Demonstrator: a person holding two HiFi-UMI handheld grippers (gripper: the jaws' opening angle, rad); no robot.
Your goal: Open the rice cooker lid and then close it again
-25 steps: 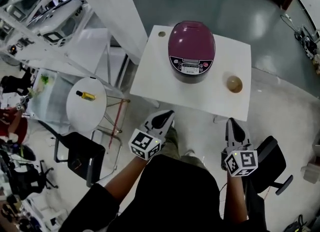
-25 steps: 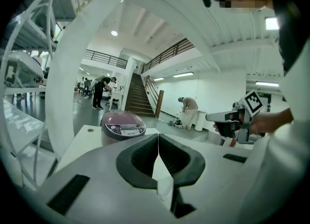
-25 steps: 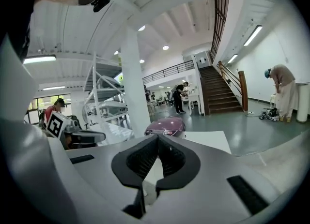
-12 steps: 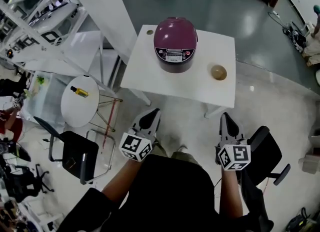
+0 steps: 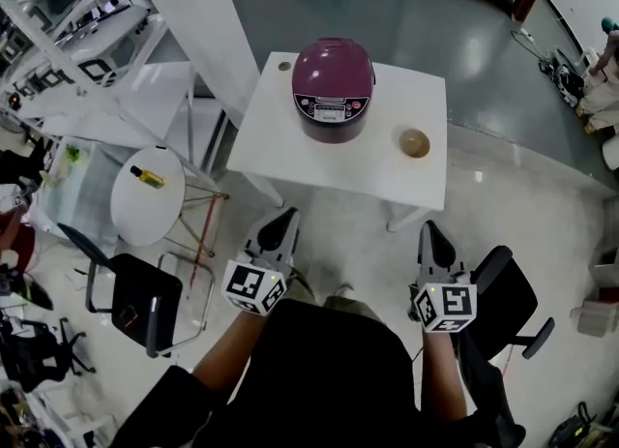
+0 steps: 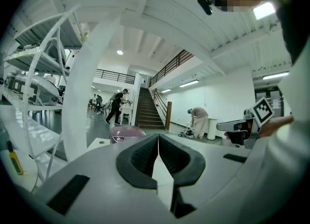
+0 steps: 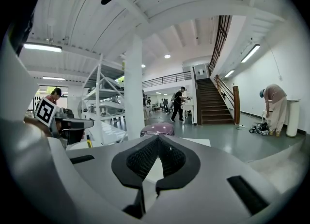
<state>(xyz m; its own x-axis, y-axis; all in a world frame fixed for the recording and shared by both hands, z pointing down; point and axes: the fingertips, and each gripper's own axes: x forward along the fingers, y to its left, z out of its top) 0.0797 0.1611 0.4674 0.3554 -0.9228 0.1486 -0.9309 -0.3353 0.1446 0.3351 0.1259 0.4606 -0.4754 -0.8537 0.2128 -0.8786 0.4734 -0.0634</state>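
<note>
A purple rice cooker (image 5: 333, 88) with its lid down stands at the back of a white square table (image 5: 319, 161); its dome also peeks over the jaws in the left gripper view (image 6: 127, 133) and the right gripper view (image 7: 158, 129). My left gripper (image 5: 286, 216) is shut and empty, short of the table's near edge. My right gripper (image 5: 428, 233) is likewise shut and empty, near the table's front right corner. Both point toward the table and touch nothing.
A small tan bowl (image 5: 415, 142) sits on the table right of the cooker. A round white side table (image 5: 145, 209) with a yellow tool, a black chair (image 5: 135, 301) and white shelving (image 5: 87, 59) stand to the left. Another black chair (image 5: 508, 296) is at the right.
Both grippers have drawn back from the table, toward the bottom of the head view, and the table with the cooker now lies farther from them. Jaws stayed shut.
</note>
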